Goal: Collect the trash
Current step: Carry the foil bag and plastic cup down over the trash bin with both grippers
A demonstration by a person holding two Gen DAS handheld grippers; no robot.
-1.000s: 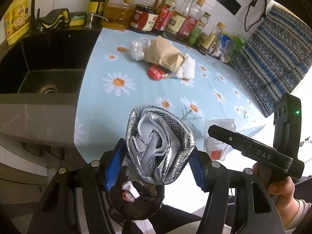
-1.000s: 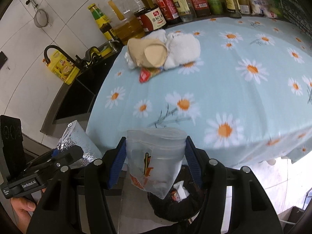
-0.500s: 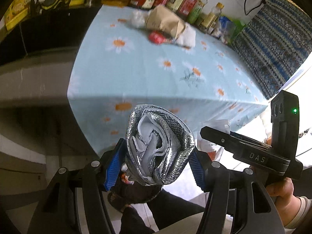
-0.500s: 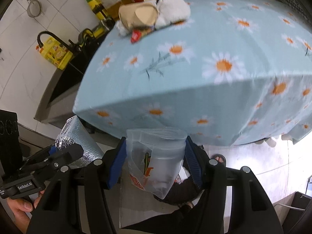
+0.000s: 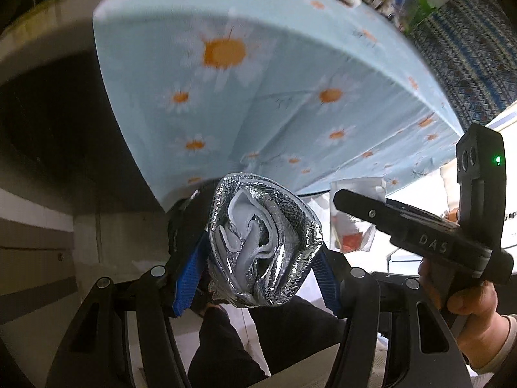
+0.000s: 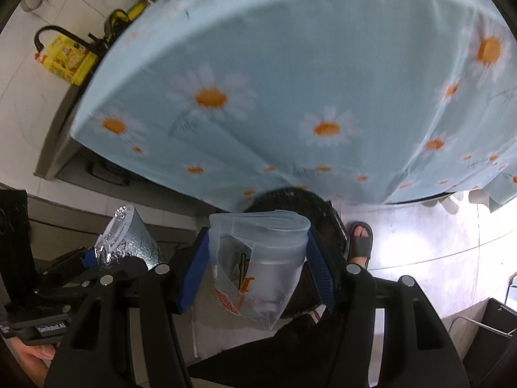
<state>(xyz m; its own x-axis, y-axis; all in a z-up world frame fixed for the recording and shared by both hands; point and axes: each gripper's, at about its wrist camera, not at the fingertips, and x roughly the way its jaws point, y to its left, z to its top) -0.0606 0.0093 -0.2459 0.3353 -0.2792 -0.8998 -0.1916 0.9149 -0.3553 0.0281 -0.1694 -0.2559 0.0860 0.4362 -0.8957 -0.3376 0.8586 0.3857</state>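
Left wrist view: both grippers have sunk below the table (image 5: pixel 290 74) edge, left gripper (image 5: pixel 258 258) still clamping the foil pouch (image 5: pixel 263 245), right gripper (image 6: pixel 255 258) the clear plastic bag (image 6: pixel 258 258).

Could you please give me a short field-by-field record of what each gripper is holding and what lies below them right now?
left gripper: shut on silver foil pouch, crumpled, open end facing the camera
right gripper: shut on clear plastic bag with orange print
below the grippers: dark bin on the floor, partly under the table edge
table: covered by blue daisy tablecloth hanging over the edge
nearby: a foot in a sandal beside the bin
trash released: not yet
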